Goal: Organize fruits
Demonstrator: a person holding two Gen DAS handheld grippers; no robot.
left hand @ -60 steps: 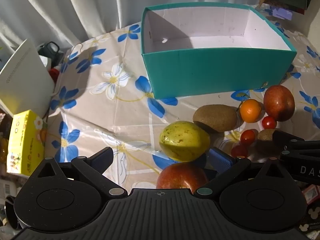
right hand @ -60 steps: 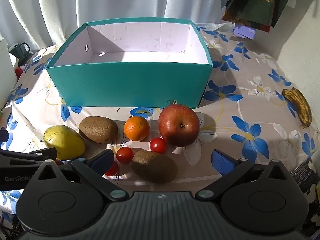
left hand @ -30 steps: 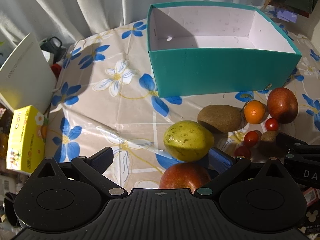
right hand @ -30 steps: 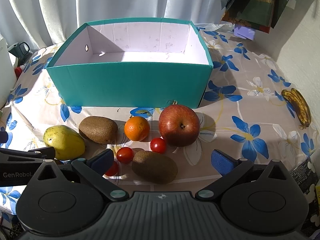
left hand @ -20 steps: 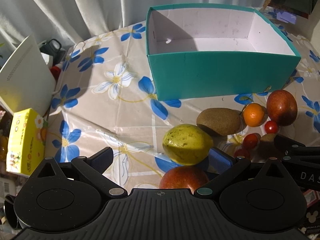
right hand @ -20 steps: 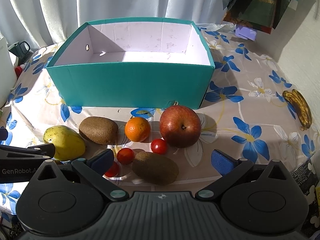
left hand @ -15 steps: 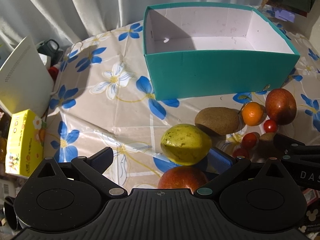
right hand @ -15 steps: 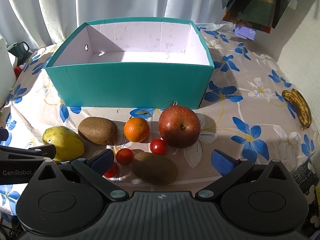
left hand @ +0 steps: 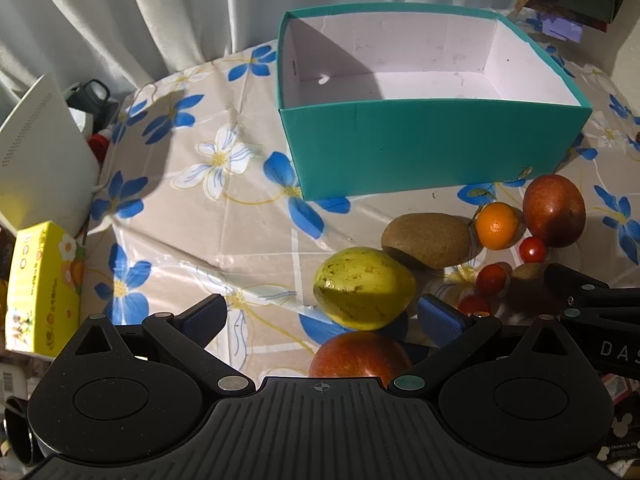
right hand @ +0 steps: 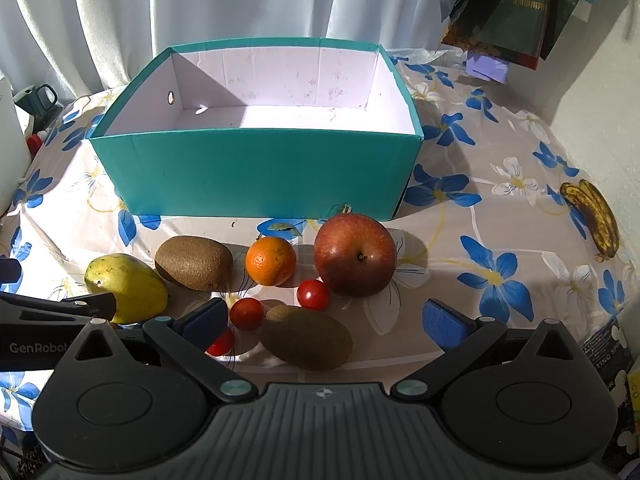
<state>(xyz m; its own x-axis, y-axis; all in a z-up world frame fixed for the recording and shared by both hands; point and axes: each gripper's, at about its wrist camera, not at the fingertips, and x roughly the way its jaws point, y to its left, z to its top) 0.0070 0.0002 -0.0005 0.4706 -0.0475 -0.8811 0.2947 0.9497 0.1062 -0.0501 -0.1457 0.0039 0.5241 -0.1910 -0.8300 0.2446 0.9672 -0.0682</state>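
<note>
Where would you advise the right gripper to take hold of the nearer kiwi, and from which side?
Across its short middle, coming from above. The kiwi lies on its side, long axis running left-right between the open right gripper fingers; tomatoes crowd its left end.

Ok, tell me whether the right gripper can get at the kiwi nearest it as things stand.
Probably yes. The right gripper is open, and the near kiwi lies between its fingers with nothing on top. A cherry tomato beside the kiwi could get nudged.
</note>
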